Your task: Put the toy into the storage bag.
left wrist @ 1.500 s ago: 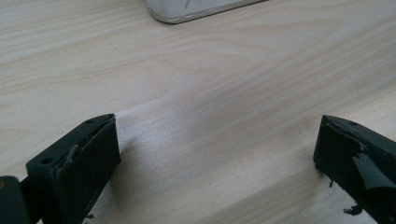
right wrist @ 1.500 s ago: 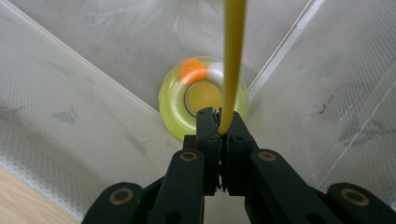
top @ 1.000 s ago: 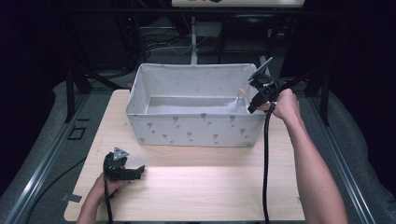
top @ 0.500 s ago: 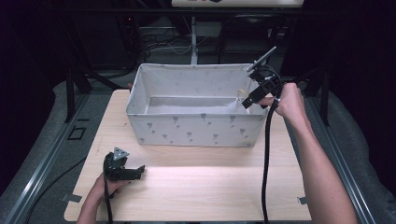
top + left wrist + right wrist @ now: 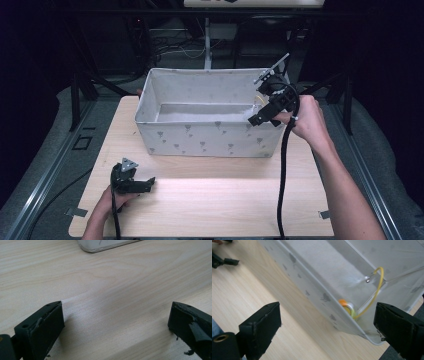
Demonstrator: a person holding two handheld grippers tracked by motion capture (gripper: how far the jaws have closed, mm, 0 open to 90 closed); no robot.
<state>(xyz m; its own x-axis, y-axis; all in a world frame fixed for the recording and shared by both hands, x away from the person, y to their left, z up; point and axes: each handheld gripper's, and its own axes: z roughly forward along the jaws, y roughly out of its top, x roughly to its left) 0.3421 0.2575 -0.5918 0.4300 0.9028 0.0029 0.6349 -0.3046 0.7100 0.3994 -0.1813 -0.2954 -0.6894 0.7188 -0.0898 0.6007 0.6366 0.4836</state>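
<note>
A grey fabric bin [image 5: 210, 132] with small dark marks stands at the back middle of the wooden table [image 5: 210, 200]. My right gripper [image 5: 255, 119] hangs over the bin's right front corner, tilted down and leftward. In the right gripper view, my right gripper [image 5: 328, 306] has its jaws wide apart; they have just been opening, and nothing is between them. Below them, in the bin's corner, lie a yellow cord loop [image 5: 377, 288] and an orange and white piece [image 5: 345, 305]. My left gripper [image 5: 149, 184] rests open on the table at the front left, and in its own view [image 5: 116, 307] it is empty.
Bare wood lies between the bin and the table's front edge [image 5: 200, 235]. The bin's near corner [image 5: 100, 246] sits well beyond my left jaws. A black cable [image 5: 282, 175] trails from my right gripper down over the table's right side. Dark metal frames surround the table.
My right gripper has lifted from inside the bin's right end to above its front corner. The left gripper has stayed put on the table.
</note>
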